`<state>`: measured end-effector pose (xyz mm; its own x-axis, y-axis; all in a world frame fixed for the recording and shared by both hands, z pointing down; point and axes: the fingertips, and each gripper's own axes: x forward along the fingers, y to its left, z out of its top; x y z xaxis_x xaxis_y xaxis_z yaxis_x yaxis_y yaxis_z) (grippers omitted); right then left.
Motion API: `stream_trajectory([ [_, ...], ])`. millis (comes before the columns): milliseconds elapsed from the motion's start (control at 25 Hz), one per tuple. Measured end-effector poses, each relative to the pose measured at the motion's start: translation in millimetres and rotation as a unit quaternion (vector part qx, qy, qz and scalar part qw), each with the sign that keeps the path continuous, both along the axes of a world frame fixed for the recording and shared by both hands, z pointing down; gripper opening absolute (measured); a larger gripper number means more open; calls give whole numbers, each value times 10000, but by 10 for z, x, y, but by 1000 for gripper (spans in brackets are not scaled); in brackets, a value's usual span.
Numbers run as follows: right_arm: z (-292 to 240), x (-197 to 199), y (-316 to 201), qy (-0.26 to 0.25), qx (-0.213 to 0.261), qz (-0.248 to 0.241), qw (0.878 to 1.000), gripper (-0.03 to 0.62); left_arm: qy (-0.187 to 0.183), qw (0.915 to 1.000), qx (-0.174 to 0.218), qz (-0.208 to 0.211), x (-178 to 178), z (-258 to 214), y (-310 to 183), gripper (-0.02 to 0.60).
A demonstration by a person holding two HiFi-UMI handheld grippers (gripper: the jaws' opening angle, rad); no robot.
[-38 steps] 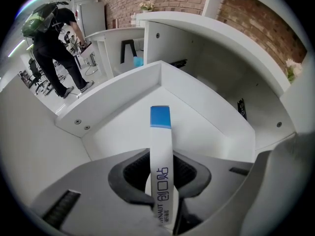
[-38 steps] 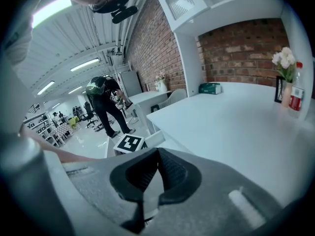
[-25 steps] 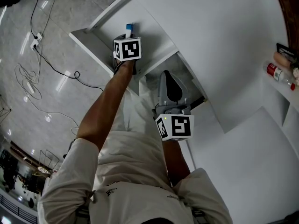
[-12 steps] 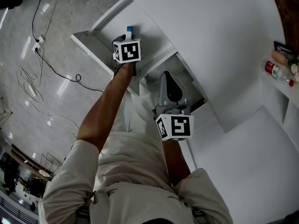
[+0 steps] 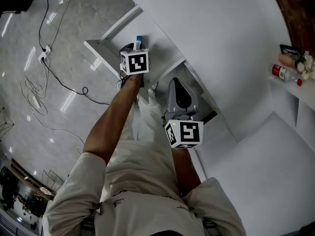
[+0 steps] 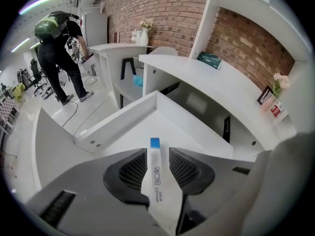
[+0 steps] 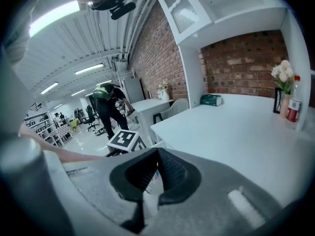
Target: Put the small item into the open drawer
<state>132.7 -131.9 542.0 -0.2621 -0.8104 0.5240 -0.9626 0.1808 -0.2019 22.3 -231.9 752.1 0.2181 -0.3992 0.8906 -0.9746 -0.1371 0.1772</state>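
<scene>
— Starting closest to the body: why does the right gripper [image 7: 156, 155] sit at the lower centre of the head view?
— It looks parked out of the way. Its jaws are drawn in on a small white printed packet [image 7: 149, 200], so I take it to be keeping that one in reserve.
— And the left gripper [image 6: 154, 151], farther up the frame?
— Its jaws are spread wide, with a gap showing beside the right pad. The slim white tube with a blue cap [image 6: 156, 178] lies loose between them, with nothing pressing it and the cap pointing away.
— Where is the tube relative to the target?
— Directly above the open white drawer [image 6: 116, 121], whose bare floor fills the centre of the left gripper view. I judge this a release, done over the compartment so the tube can slide in.
— Beyond that?
— The white desk top [image 6: 206, 77] overhangs the drawer, with a brick wall [image 6: 167, 9] at the top of the frame.
</scene>
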Motion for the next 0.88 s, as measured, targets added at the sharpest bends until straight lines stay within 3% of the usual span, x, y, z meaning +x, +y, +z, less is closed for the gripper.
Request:
stream_trajectory([
  [400, -582, -144, 19, 64, 386, -35, 9992, -2, 272, 9968, 745, -39, -153, -1086, 30, 96],
  [880, -1380, -307, 119, 124, 1018, -63, 9947, -2, 549, 9826, 1758, 221, -270, -2347, 202, 13],
])
